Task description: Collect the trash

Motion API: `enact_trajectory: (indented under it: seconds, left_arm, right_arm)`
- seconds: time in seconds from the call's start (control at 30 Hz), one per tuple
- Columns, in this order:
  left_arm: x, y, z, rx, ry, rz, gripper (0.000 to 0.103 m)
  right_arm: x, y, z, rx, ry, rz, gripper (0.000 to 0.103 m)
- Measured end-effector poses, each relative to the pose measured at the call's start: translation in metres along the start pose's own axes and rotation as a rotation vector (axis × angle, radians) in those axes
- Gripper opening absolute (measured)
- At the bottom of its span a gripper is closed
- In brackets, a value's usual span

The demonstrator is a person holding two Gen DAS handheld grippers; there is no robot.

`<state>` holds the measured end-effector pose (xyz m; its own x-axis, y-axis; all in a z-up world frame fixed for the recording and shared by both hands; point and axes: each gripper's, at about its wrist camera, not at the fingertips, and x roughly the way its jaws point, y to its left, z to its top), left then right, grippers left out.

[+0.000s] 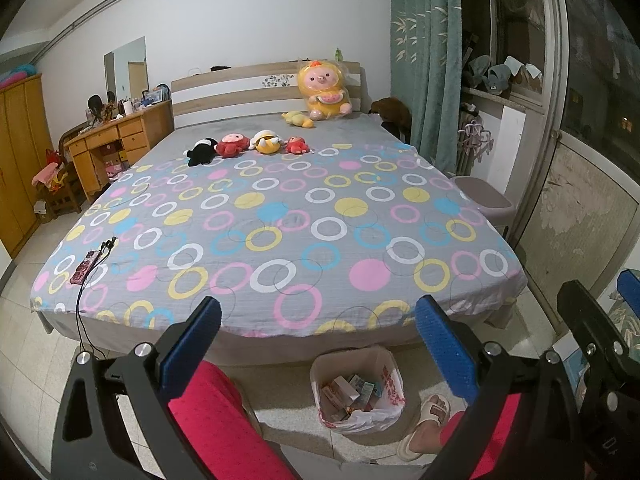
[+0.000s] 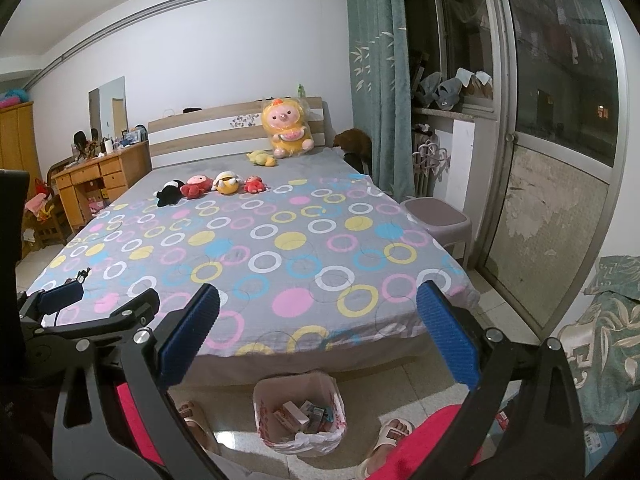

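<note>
A white plastic trash bag (image 1: 358,394) with red print stands open on the floor at the foot of the bed, between the person's feet. It holds several small cartons. It also shows in the right wrist view (image 2: 299,416). My left gripper (image 1: 320,344) is open and empty, held above the bag and the bed's foot edge. My right gripper (image 2: 318,334) is open and empty, at about the same height. The right gripper's fingers show at the right edge of the left wrist view (image 1: 628,292), and the left gripper's at the left of the right wrist view (image 2: 60,300).
The bed (image 1: 280,220) has a grey sheet with coloured circles, plush toys (image 1: 240,144) near the headboard, and a phone on a cable (image 1: 86,266) at its left corner. A lilac stool (image 2: 438,216) stands to the right by the glass door. A wooden desk (image 1: 116,136) stands to the left.
</note>
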<state>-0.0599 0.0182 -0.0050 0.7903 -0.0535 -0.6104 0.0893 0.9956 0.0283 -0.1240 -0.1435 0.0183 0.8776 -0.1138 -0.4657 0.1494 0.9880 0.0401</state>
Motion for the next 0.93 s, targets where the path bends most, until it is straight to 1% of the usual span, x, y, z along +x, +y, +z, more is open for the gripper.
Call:
enact_trajectory:
  seconds: [0.47,0.93]
  left_arm:
    - [-0.0082,-0.0037,0.0014,-0.01,-0.026,0.02,0.095]
    - [-0.0087,-0.0042,0.0024,-0.012,-0.018,0.023,0.095]
  right_arm:
    - [0.0,-0.0003,0.0036,0.002,-0.002,0.003,0.096]
    - [-0.0002,-0.0014,0.0006,0.001,-0.002,0.003,0.096]
